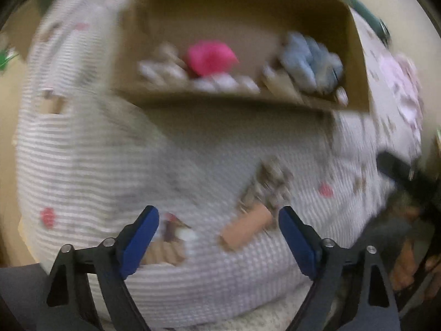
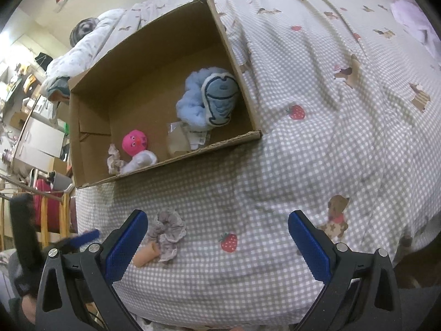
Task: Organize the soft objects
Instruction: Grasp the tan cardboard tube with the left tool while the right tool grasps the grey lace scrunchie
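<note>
Hovering near bed edge [image 2: 220, 289], both fingers apart; scrunchie [image 2: 166, 234] beside box [image 2: 193, 151].

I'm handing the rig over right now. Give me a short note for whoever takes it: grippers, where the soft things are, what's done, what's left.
Left gripper: open, empty, over the small frilly soft toy on the checked bedspread; that view is blurred.
Right gripper: open, empty, same toy just inside its left finger.
Cardboard box on the bed holds the pink octopus toy, the blue whale plush and a clear wrapper.
Done: those two are boxed.
Left: grasp the frilly toy and probably box it. A pale pink plush lies far off on the bed.
</note>
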Tool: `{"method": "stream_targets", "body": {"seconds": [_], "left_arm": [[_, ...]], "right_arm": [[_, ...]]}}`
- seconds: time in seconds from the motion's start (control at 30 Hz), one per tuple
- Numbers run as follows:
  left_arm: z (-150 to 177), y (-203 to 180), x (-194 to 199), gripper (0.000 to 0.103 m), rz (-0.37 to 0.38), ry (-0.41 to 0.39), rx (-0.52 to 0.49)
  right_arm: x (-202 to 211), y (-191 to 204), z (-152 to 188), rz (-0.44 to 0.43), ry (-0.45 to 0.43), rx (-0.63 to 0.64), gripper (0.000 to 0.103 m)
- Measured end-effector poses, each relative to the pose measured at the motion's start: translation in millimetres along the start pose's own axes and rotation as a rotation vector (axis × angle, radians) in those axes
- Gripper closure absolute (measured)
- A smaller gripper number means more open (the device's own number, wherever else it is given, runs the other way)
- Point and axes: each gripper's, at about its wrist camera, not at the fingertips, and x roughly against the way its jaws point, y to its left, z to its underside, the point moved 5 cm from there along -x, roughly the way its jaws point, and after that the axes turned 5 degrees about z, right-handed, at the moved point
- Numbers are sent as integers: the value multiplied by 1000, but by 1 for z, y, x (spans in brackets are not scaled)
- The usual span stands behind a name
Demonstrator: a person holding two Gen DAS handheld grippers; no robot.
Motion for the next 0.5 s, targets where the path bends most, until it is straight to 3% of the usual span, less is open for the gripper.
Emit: {"method": "stream_targets", "body": {"seconds": [0.07, 0.2, 0.4, 0.5], "left_arm": [[6, -11, -14, 26, 5, 45, -42], [13, -22, -31, 56, 3, 93, -98], [22, -30, -31, 92, 25, 118, -144], [26, -27, -18, 97, 37, 98, -131]], "right_arm": [[-2, 4, 0, 3, 5, 13, 0], [-5, 10, 0, 12, 14, 46, 0], [-9, 14, 2, 18, 29, 79, 0], [-12, 17, 2, 15, 32, 81, 0]]}}
